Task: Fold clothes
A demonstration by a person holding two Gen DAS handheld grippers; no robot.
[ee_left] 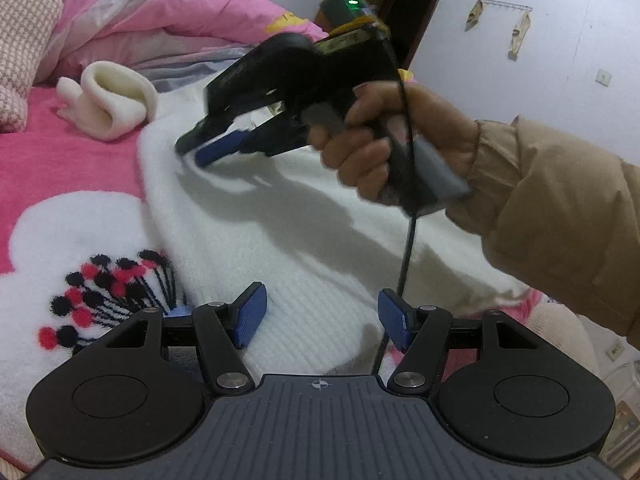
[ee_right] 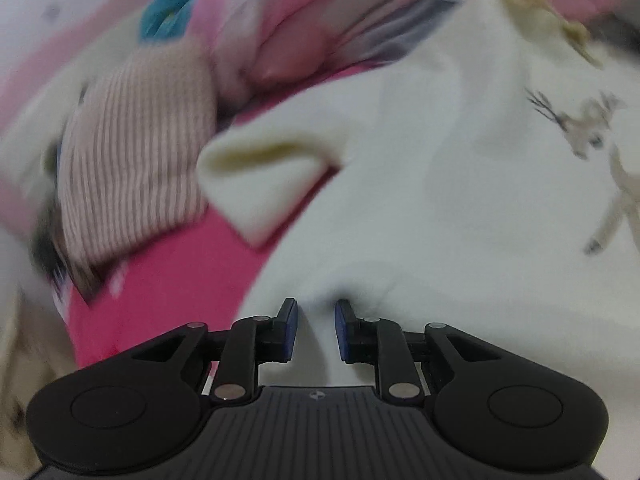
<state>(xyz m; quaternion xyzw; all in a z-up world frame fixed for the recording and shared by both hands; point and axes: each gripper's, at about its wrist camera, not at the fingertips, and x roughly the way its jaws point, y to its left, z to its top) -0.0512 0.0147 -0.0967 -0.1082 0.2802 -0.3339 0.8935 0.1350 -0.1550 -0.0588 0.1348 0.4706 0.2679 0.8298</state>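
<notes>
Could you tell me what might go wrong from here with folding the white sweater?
1. The right gripper has only a small pinch of the white sweater between its pads, so the fabric may slip free.
2. The left gripper stands open and holds nothing, so the hem could drag unevenly.
3. The cable hangs over the sweater and might snag.

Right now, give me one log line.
left gripper open, over sweater | right gripper open, fabric between pads
</notes>
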